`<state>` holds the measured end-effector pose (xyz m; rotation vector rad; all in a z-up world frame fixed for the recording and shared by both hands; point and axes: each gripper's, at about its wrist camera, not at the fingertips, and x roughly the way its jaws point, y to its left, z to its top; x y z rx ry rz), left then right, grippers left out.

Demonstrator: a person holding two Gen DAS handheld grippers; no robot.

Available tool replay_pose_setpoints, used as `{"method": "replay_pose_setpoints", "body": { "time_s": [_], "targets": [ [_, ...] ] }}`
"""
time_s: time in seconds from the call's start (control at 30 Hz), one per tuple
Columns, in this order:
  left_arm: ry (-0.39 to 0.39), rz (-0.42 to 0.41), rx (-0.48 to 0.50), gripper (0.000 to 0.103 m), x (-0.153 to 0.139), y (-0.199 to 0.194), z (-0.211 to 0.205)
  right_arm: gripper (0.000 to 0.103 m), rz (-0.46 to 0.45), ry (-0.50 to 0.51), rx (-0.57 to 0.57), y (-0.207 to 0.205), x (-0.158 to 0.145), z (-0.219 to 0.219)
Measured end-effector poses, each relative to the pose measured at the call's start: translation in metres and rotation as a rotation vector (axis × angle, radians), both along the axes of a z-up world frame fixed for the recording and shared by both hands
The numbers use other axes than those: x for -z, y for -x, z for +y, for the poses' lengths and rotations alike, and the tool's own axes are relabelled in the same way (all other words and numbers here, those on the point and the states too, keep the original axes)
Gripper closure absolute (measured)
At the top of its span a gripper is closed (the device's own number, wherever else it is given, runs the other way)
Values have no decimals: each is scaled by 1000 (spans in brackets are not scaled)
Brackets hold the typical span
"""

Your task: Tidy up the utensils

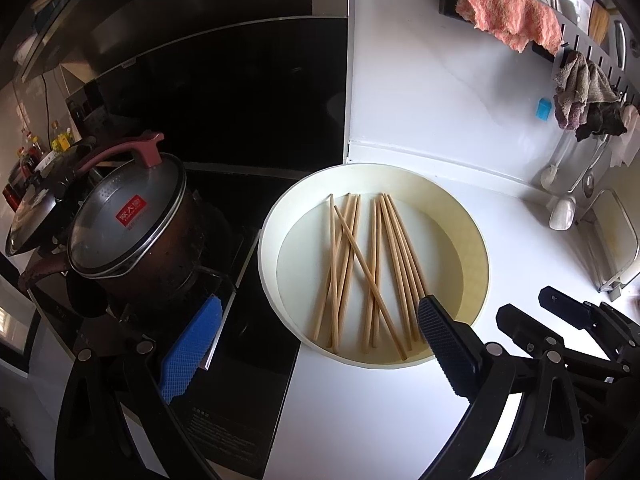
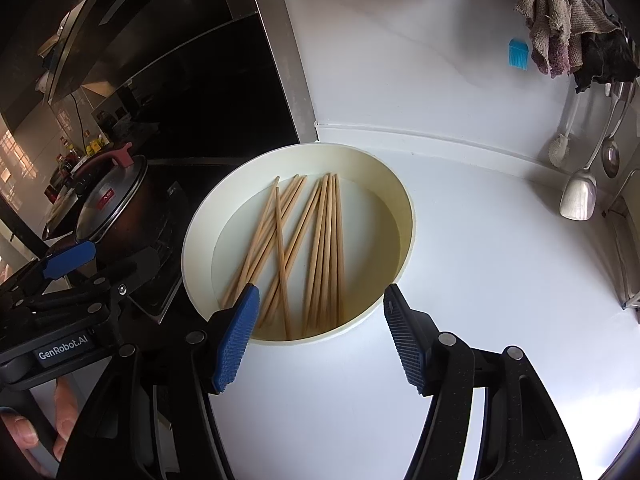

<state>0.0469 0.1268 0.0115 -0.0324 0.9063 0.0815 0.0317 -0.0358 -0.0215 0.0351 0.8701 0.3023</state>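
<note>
Chopsticks (image 2: 308,248): wooden, about a dozen, lying flat on the floor of the round basin; none is held by either tool.
Arrangement: one group on the right lies nearly parallel; the group on the left fans out, and one stick crosses several others on a diagonal. The crossing stick rests on top, so it is likely the easiest to lift clear.
Basin (image 2: 200,216): shallow, cream-coloured, standing on the white counter (image 2: 480,280) just beside the stove (image 1: 248,320); its low wall keeps the sticks from rolling off.
Right gripper (image 2: 320,332): fingers spread wide, nothing between them, hovering over the near rim of the basin and pointed along the sticks.
Left gripper (image 1: 308,336): fingers spread wide, empty; one finger sits over the stove edge, the other over the near ends of the right-hand group.
Wall rack (image 1: 560,12): holds spoons and other upright utensils above the counter; judged a likely storage place, but the pictures do not settle the destination.
Stage: loose sticks in a basin fit either a pile awaiting sorting or sticks gathered there on purpose.
Pot (image 1: 132,232): lidded, on the burner, apart from the basin.
</note>
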Motion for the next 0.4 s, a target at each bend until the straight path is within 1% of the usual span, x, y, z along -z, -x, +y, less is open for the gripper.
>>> {"method": "replay_pose_setpoints", "body": {
  "time_s": [0.4],
  "targets": [
    [7, 16, -7, 6, 1, 0, 5, 40, -1, 3, -4, 6, -1, 2]
  ]
}}
